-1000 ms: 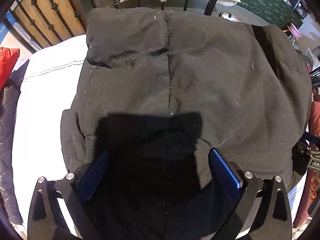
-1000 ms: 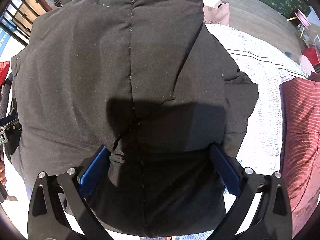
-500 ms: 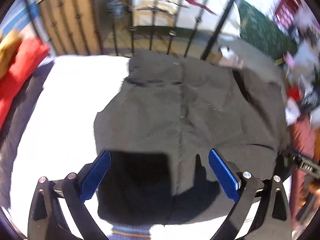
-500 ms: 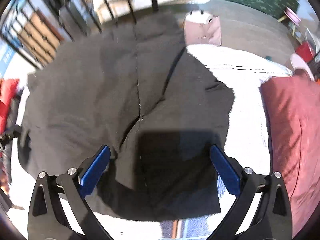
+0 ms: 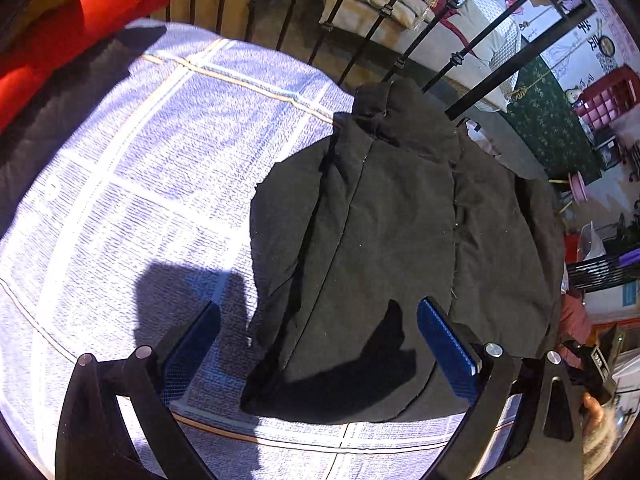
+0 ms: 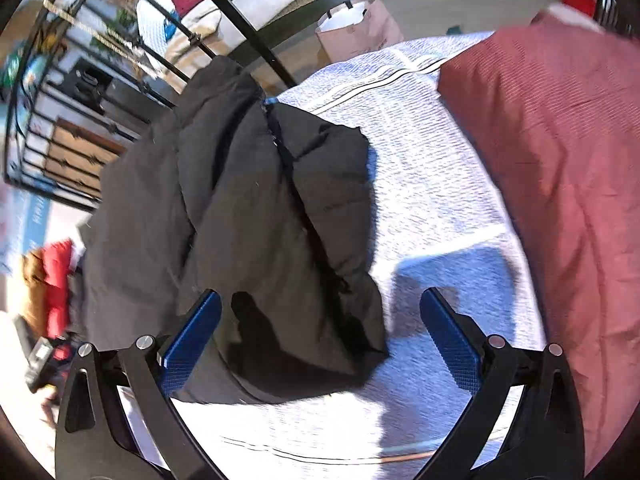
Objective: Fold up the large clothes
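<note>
Left wrist view: left gripper [image 5: 318,354] spread wide, holding nothing, raised above the bed. Black padded jacket [image 5: 392,240] lies folded on the checked bedspread [image 5: 132,184], ahead and slightly right of the jaws; its near hem sits between the blue pads [image 5: 446,350] in the picture but below them, no contact seen. Long axis runs away from the gripper, hem near, collar far by the iron bed rail [image 5: 384,20]. Red garment [image 5: 80,12] far left, well apart. Right wrist view: right gripper [image 6: 320,336] also splayed and empty. Jacket ahead and left of centre, its right edge passing between the fingers; bare bedspread under the right finger. Dark red pillow [image 6: 560,152] on the right, apart from the jacket. Judgement: both grippers about equally near the hem; next fold likely starts there.
</note>
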`<state>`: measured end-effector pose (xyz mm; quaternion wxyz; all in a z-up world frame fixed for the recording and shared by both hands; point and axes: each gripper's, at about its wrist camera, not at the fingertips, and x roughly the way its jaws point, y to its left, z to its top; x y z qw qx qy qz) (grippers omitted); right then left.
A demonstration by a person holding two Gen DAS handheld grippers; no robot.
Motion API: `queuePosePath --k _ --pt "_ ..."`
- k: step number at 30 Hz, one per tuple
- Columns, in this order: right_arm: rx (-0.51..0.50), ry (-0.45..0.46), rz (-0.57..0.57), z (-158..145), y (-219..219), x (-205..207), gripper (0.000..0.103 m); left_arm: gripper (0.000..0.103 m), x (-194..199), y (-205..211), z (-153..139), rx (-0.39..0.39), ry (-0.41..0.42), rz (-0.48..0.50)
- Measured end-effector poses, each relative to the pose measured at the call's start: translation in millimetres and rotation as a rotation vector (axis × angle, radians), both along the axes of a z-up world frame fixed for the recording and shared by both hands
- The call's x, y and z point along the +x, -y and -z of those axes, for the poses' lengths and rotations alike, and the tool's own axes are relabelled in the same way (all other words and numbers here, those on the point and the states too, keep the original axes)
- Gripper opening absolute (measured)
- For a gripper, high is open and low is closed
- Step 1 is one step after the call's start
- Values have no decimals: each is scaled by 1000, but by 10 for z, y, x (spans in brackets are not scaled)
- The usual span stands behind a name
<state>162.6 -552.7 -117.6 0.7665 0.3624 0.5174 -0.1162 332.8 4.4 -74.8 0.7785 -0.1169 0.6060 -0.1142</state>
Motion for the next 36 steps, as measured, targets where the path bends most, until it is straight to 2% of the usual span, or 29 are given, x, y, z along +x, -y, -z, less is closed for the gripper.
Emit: queuePosePath --k 3,7,11,18,25,28,30,31,32,33,34,36 --pt "45 7 -3 79 31 117 98 97 100 9 145 -3 -36 -6" --pt "57 -32 -36 251 69 304 98 98 223 -22 312 -31 -80 -14" --pt "126 1 -31 348 167 378 98 98 334 -46 471 -60 -94 -9" --pt "192 1 -60 543 264 523 98 98 475 -69 700 -152 -145 -26" --pt "197 59 -82 513 280 630 98 98 653 52 685 -142 -147 10" --pt "188 61 -99 522 255 745 98 98 747 205 678 -116 -140 36" --pt "169 29 -113 531 223 827 97 95 790 265 662 -106 -139 38" --pt "153 17 -121 514 205 864 96 89 790 279 651 -109 -136 39" --pt "137 14 -127 497 189 882 87 85 787 299 622 -112 -127 41" --pt "125 23 -138 460 157 892 73 78 779 325 584 -107 -116 43" --pt "122 32 -144 429 121 913 68 70 752 327 565 -102 -107 47" --pt "79 53 -149 320 11 890 47 59 703 371 479 -74 -85 52"
